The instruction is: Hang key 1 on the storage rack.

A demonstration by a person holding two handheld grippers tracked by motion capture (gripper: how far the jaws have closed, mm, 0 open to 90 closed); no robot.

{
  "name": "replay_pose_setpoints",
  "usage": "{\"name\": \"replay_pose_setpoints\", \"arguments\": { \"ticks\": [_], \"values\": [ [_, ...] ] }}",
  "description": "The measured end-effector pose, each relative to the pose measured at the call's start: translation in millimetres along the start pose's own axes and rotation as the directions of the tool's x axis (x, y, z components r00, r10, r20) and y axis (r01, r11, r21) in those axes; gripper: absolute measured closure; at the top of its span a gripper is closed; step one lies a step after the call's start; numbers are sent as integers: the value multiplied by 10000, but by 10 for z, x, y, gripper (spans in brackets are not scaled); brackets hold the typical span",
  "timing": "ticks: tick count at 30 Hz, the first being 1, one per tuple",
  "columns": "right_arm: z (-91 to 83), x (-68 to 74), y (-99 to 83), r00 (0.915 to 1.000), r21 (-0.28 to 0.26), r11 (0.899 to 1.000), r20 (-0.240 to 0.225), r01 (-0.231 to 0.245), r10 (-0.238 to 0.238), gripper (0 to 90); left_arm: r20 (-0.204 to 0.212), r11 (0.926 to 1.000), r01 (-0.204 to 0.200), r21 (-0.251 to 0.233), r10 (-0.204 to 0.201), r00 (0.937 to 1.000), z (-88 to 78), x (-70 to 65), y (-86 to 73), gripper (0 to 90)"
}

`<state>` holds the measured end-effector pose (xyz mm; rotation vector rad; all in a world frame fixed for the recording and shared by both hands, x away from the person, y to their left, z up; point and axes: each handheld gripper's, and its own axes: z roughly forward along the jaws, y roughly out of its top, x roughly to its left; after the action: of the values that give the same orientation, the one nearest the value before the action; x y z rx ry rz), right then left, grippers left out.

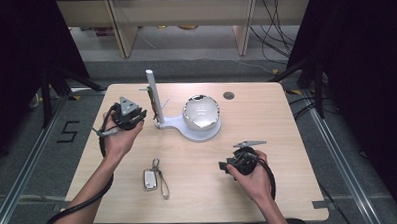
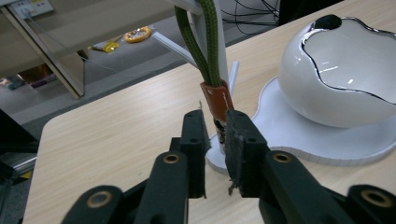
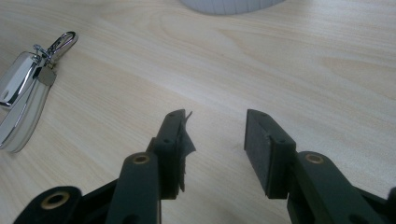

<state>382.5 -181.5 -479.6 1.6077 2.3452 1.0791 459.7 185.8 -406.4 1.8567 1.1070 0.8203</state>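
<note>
1. A "5" is taped on the floor left of the pale wooden worktop [image 1: 269, 189].
2. The left gripper [image 2: 215, 140] has its jaws narrowed around the orange-tipped end of a green braided cord [image 2: 208, 46] hanging on a white upright post [image 1: 152, 96].
3. A silver key fob with strap [image 1: 150, 179] lies on open worktop.
4. A glossy white bowl [image 1: 201, 112] sits on the post's white base.
5. The right gripper [image 3: 215, 140] hovers low with its jaws wide and empty.

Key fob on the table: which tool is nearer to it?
Right. The right tool sits beside the key fob at about the same depth; the left tool is farther back, at the green cord on the white stand.
</note>
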Motion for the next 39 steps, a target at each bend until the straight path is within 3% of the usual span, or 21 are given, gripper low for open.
{"name": "replay_pose_setpoints", "arguments": {
  "ticks": [3,17,18,19,20,24,25,27,28,29,32,34,35,36,39],
  "values": [
    [-5,-11,7,9999,319,9995,96,56,-59,592,227,9998,158,130,-161,9996,-38,6,-30,692],
    [-4,5,10,9999,338,9994,167,-19,13,588,834,9915,561,1171,-661,9943,-208,21,-266,507],
    [-4,6,11,9998,340,9994,183,-21,14,588,977,9893,331,1420,-472,9941,-229,36,-285,498],
    [-4,6,11,9998,337,9994,184,-33,26,587,1010,9871,464,1535,-624,9929,-230,19,-307,482],
    [-3,3,12,9998,327,9995,180,-15,9,587,1125,9828,324,1819,-536,9922,-246,20,-327,458],
    [-9,-13,13,10000,385,9993,-2,35,-35,587,1390,9775,563,2031,-857,9866,-268,-53,-426,433],
    [-3,1,11,9999,380,9992,17,-155,154,587,1531,9725,242,2317,-611,9863,-293,-46,-443,430],
    [-4,-14,15,10000,400,9992,28,-26,24,586,1585,9699,499,2383,-895,9833,-305,-98,-495,418],
    [-5,-16,16,10000,401,9992,7,-16,16,586,1694,9659,279,2576,-736,9828,-321,-98,-518,412],
    [-9,-18,17,10000,423,9991,-27,17,-16,585,1795,9649,467,2584,-955,9791,-325,-119,-548,407],
    [-16,-8,23,9999,341,9993,30,-169,168,585,1949,9524,353,3028,-981,9759,-359,-143,-622,401],
    [-33,-29,27,10000,323,9995,-3,-11,11,585,2036,9441,378,3276,-1096,9729,-368,-167,-676,396],
    [-40,-30,29,10000,314,9995,-12,-33,34,585,2023,9430,415,3301,-1136,9727,-369,-187,-701,396],
    [-44,-14,30,9997,296,9993,50,-243,242,584,2076,9384,403,3433,-1176,9711,-375,-198,-721,397],
    [-49,-43,29,10000,140,9999,-20,48,-47,584,2199,9317,388,3611,-1255,9674,-384,-240,-767,399]
  ]
}}
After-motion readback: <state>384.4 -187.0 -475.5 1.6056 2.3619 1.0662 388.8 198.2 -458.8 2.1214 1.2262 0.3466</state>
